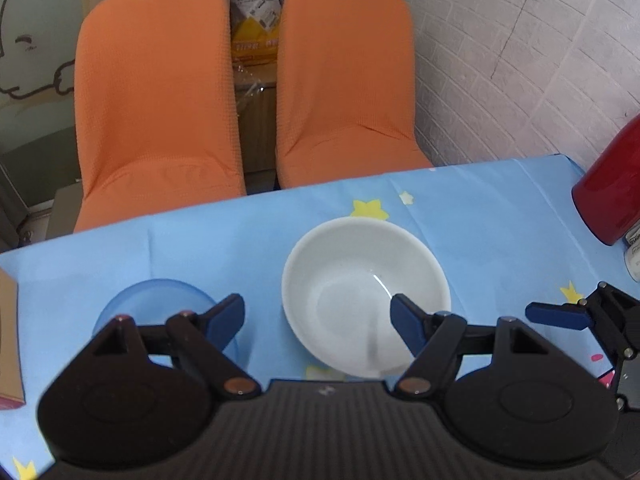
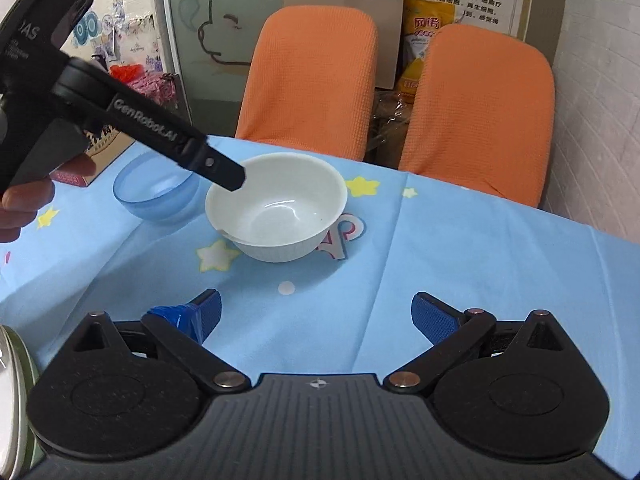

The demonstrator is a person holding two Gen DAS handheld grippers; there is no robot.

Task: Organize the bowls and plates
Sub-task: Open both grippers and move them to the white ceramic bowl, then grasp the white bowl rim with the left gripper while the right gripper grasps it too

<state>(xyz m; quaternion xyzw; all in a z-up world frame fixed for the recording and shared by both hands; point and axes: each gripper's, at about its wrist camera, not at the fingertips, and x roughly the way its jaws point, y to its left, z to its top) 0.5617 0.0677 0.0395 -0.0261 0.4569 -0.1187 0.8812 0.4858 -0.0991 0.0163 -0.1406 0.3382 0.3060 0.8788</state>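
Note:
A white bowl (image 1: 362, 292) (image 2: 276, 210) stands on the blue star-patterned tablecloth, nested in a second white bowl whose rim shows under it in the right wrist view. A translucent blue bowl (image 1: 160, 304) (image 2: 156, 190) stands to its left. My left gripper (image 1: 318, 322) is open just above the table, its right finger over the white bowl's near rim, its left finger over the blue bowl. It also shows from the side in the right wrist view (image 2: 224, 174). My right gripper (image 2: 316, 314) (image 1: 556, 314) is open and empty, right of the white bowl.
Two orange chairs (image 1: 240, 92) stand behind the table's far edge (image 1: 280, 196). A red container (image 1: 612, 188) stands at the right, a cardboard box (image 1: 8, 340) at the left. A metal lid edge (image 2: 14, 400) shows at the lower left of the right wrist view.

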